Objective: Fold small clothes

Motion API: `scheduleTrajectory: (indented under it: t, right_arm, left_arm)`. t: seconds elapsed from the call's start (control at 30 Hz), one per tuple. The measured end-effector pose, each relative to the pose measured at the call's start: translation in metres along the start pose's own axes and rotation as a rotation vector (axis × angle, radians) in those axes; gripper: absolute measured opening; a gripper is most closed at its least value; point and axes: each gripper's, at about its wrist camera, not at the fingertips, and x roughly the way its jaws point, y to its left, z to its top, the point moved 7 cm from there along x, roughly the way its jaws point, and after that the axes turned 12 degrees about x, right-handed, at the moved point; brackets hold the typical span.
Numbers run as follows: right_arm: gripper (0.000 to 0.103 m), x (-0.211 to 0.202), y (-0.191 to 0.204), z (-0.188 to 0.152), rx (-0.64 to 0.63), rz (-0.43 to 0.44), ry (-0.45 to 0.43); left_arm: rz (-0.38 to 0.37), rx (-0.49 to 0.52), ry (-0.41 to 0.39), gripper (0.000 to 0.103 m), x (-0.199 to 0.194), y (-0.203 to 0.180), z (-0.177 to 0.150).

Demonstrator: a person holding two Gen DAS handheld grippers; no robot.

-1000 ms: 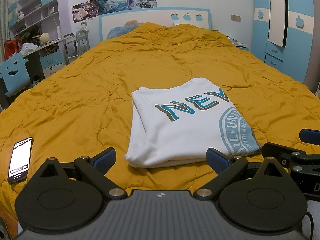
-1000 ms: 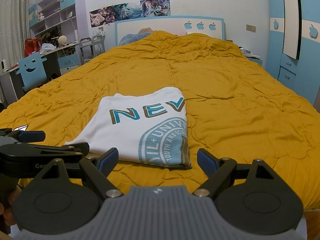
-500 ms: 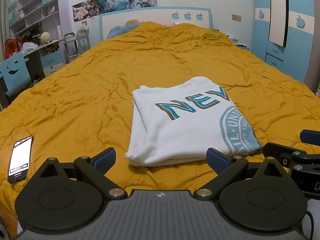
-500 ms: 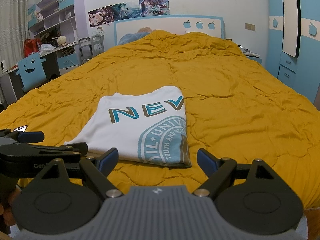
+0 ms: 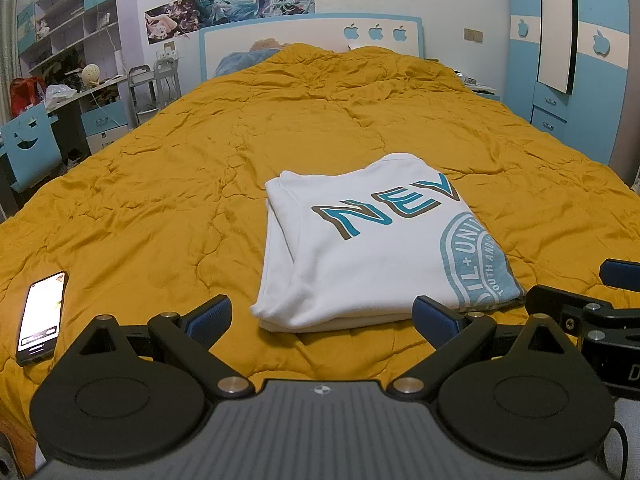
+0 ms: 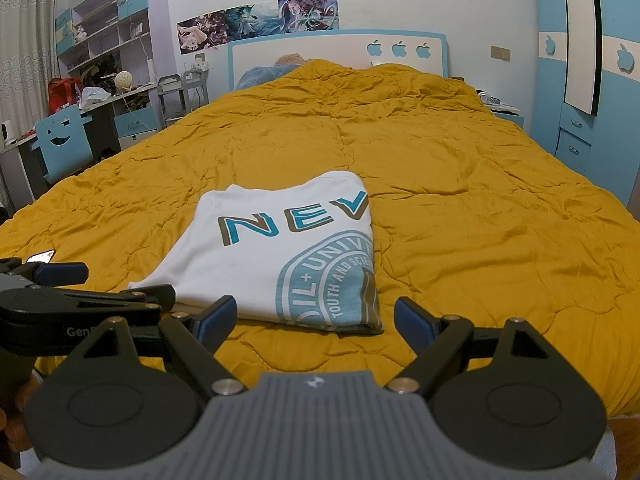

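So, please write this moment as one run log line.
shirt: folded, on bed cover | left gripper: open, empty | right gripper: open, empty | phone: left of shirt

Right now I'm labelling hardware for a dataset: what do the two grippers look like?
Both match. The left gripper and right gripper each have black angular linkage arms with silver pivot pins, round black discs at the base, a ribbed grey body with a small emblem, and fingers tipped with blue pads. White lettering starting "Gen" marks the left gripper's black side.
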Motion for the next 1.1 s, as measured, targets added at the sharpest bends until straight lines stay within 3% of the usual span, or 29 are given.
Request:
scheduleTrajectory:
  t: [1.1]
  right_arm:
    - [0.082, 0.0010, 0.0005, -0.0011, -0.001, 0.001, 0.003]
  left_arm:
    - [0.010, 0.014, -0.011, 0.103, -0.0030, 0.0045, -0.0008]
